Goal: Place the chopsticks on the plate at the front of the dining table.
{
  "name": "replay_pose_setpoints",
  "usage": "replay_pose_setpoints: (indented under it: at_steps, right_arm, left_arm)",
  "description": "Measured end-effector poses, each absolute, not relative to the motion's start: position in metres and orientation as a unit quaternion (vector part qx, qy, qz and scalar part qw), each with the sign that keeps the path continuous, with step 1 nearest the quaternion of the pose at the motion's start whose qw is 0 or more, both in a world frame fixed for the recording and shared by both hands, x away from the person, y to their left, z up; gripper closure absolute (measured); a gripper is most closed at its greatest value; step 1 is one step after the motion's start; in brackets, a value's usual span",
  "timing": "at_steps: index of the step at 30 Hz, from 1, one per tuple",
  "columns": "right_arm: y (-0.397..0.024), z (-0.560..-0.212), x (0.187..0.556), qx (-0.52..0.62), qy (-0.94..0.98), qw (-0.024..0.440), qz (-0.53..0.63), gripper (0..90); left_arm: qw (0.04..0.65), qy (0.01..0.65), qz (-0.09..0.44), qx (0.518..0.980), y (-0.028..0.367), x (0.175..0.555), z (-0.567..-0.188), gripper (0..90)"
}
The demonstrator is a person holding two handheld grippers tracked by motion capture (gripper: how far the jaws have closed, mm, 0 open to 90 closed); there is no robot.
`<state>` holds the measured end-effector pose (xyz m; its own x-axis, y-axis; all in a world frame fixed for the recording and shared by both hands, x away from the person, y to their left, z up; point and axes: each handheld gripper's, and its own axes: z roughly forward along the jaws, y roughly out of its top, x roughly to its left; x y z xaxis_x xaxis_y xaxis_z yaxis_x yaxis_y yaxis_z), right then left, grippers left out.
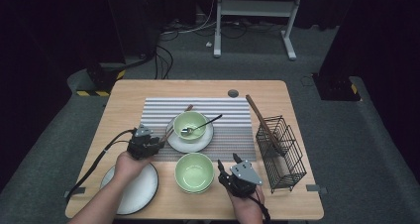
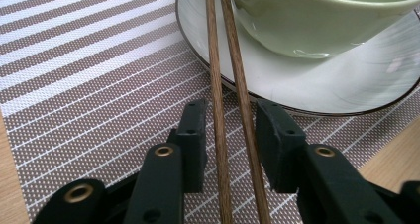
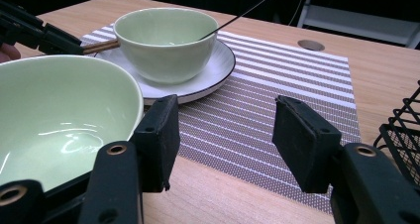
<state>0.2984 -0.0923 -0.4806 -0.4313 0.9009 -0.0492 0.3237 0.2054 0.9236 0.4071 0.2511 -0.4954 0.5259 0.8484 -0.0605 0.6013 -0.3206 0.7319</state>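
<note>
A: Chopsticks (image 2: 230, 85), two of them, side by side. They lie between the jaws of the left gripper (image 2: 229, 135), long axis running straight away from it, far ends resting on the rim of the plate (image 2: 307, 92) beside the green bowl (image 2: 317, 16).

B: Gripped?

A: No. A gap shows on each side, so the pads stand clear of the wood. The jaws are partly open with the pair loose between them. My reading is a release onto the striped placemat (image 2: 99, 75).

B: And the other hand?

A: The right gripper (image 3: 225, 144) hovers half open with nothing between its pads, just beside the near bowl (image 3: 59, 110) and well apart from the chopsticks. The left hand (image 1: 130, 163) is by far the nearer.

B: Counts on the worktop (image 1: 124, 110)?

A: Two green bowls: one on the plate with a spoon (image 1: 200, 126) in it, one nearer the person. Two plates, the second bare (image 1: 141, 189) at the left front. One wire basket (image 1: 281, 152) at the right with another stick (image 1: 262, 122) leaning in it.
</note>
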Motion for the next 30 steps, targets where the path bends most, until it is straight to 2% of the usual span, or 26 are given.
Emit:
replay_pose_setpoints:
  at_steps: [6,15,30]
  right_arm:
    - [-0.0917,-0.4805,0.2982,0.429,0.711,0.314,0.46,43.4]
    - [-0.093,-0.4803,0.2984,0.43,0.71,0.316,0.459,43.4]
    - [-0.0933,-0.4805,0.2987,0.432,0.709,0.317,0.459,43.4]
  left_arm:
    - [0.361,0.453,0.166,0.798,0.2506,0.4069,-0.4962,73.3]
    - [0.363,0.449,0.162,0.8,0.2487,0.4054,-0.4977,75.2]
    - [0.364,0.438,0.146,0.809,0.2455,0.3991,-0.4975,70.5]
